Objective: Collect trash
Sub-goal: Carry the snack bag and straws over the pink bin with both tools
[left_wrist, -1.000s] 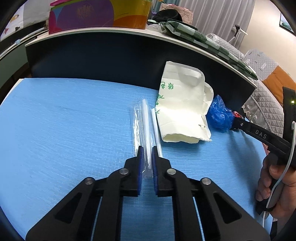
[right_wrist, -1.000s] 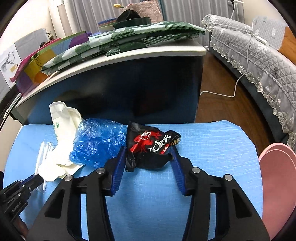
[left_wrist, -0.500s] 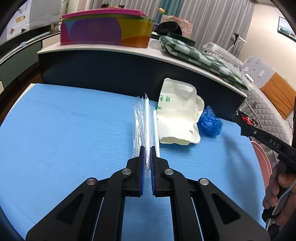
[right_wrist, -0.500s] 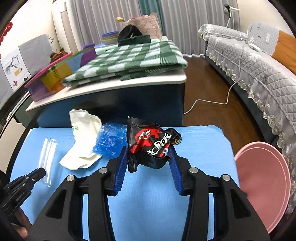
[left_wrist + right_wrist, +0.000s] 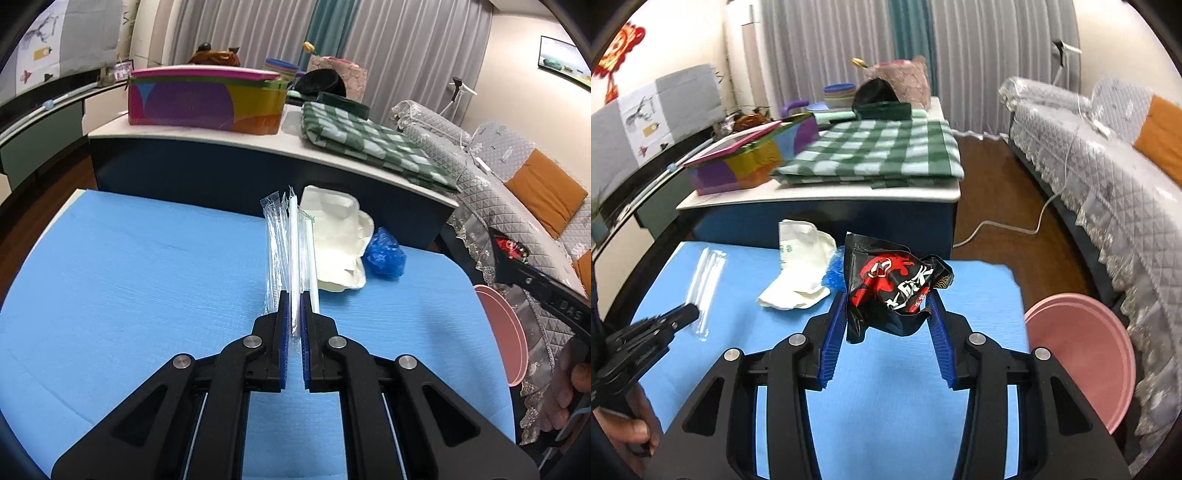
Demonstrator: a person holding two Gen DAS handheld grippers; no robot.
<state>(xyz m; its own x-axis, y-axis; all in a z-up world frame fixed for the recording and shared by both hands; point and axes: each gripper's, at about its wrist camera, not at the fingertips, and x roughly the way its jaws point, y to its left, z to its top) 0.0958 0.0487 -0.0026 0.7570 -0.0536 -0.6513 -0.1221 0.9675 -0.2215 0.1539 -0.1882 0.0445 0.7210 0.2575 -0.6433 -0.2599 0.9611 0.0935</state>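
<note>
Left claw (image 5: pixel 292 317) pinches straw packet (image 5: pixel 291 251) pointing lengthwise ahead (right claw (image 5: pixel 888 321) clamps wrapper (image 5: pixel 890 284)).

Even indoor light, heavy fisheye warp, some blur at the edges.
Both views are bright and flat with soft diffuse light, no hard glare; the source is not in view. Shadows are faint: a soft dark patch lies on the blue mat (image 5: pixel 894 398) just under the black gripper arms, and the dark cabinet front (image 5: pixel 207 173) sits in shade. Black vignette fills the corners in both views. Straight edges bow strongly, like the white countertop (image 5: pixel 369 162) and the sofa (image 5: pixel 1108 177). The centre is sharp: print on the snack wrapper (image 5: pixel 897 284) is crisp. The right-wrist view smears toward its left and right rims; the left gripper (image 5: pixel 679 317) there looks motion-blurred. Curtains are evenly lit.
</note>
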